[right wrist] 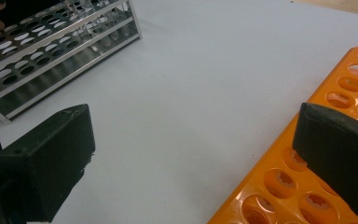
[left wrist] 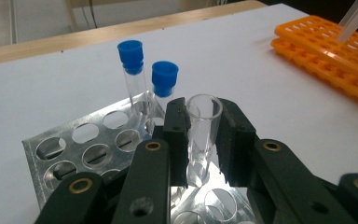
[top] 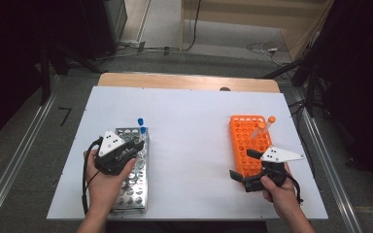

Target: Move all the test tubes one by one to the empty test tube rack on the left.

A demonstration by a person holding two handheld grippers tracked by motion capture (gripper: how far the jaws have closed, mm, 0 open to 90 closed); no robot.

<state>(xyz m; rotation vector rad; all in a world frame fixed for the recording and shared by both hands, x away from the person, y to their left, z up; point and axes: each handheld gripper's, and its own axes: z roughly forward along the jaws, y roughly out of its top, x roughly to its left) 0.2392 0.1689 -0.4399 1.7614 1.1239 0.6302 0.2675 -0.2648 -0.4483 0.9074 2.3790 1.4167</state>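
My left gripper (left wrist: 204,122) is shut on a clear, uncapped glass tube (left wrist: 200,140) that stands upright in the metal rack (left wrist: 51,149). Just beyond it in the same rack stand two blue-capped tubes (left wrist: 131,58). In the high view the left gripper (top: 130,151) sits over the far part of the metal rack (top: 137,194), near the blue caps (top: 141,125). My right gripper (right wrist: 193,154) is open with nothing between its pads, one pad over the white table, the other over the orange rack (right wrist: 335,154). From above, the right gripper (top: 244,166) sits at that rack's near left corner.
An orange-capped tube (top: 264,125) leans in the far right of the orange rack (top: 245,138). White table (top: 189,145) lies between the two racks. The metal rack (right wrist: 51,46) has several free holes. Cables lie on the floor beyond the table.
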